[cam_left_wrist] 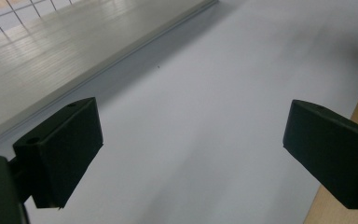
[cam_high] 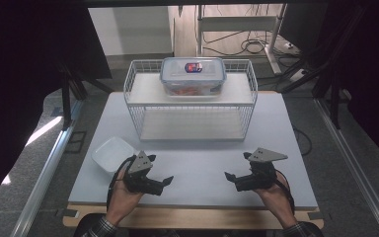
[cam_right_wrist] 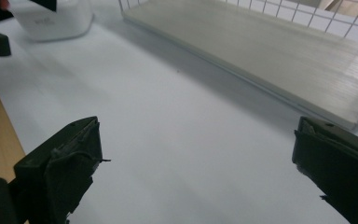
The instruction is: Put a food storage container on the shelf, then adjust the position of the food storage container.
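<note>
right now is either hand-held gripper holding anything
No. The left hand-held gripper and right hand-held gripper are both open over the white table, nothing between the jaws.

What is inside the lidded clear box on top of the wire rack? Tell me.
Through the clear box's wall, something orange lies at the bottom. The lid, with its label, covers the rest, so what it is or how much cannot be told.

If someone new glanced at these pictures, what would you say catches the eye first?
Probably the white wire rack at the table's far middle, with a clear lidded container on its upper shelf. Nearer, the left claw and right claw sit open above the white mat, a white tub beside the left one.
</note>
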`<act>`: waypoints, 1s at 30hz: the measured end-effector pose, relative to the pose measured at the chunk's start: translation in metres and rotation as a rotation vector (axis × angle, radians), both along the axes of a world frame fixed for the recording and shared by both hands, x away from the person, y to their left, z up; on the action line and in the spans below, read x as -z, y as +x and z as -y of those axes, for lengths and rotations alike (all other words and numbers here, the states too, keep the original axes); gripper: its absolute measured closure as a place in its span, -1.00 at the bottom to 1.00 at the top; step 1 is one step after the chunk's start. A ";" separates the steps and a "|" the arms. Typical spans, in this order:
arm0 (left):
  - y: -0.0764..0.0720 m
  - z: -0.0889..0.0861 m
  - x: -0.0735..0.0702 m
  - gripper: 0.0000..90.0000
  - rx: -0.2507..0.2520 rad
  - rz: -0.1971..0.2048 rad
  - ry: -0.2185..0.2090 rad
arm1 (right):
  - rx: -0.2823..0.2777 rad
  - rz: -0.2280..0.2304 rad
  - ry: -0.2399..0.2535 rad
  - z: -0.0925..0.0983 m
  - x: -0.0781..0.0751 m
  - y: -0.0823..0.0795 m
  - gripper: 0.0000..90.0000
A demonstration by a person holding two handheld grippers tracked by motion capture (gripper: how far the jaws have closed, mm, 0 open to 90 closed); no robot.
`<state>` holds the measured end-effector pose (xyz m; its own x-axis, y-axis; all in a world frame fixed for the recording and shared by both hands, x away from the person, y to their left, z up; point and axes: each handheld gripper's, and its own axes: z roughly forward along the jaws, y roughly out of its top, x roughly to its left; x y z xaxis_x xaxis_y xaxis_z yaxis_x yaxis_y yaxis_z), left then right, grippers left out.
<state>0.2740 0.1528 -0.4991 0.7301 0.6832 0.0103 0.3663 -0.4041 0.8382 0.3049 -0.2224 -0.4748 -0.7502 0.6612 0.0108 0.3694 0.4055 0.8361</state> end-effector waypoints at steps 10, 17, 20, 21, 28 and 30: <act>0.001 0.004 0.011 -0.90 0.002 -0.014 0.059 | 0.003 -0.037 -0.039 0.003 0.015 -0.002 -0.97; 0.004 0.003 0.012 -0.90 -0.008 -0.053 0.053 | -0.001 -0.038 -0.065 0.002 0.018 -0.001 -0.97; 0.004 0.004 0.009 -0.90 -0.011 -0.062 0.065 | -0.001 -0.036 -0.066 0.002 0.018 0.000 -0.97; 0.004 0.003 0.007 -0.91 -0.008 -0.061 0.068 | -0.001 -0.032 -0.065 0.001 0.018 0.000 -0.97; 0.006 -0.001 -0.009 -0.41 -0.027 -0.020 0.138 | 0.010 -0.036 -0.063 0.002 0.019 0.002 -0.97; 0.009 -0.006 -0.014 -0.15 -0.024 -0.024 0.124 | 0.012 -0.037 -0.061 0.002 0.019 0.002 -0.97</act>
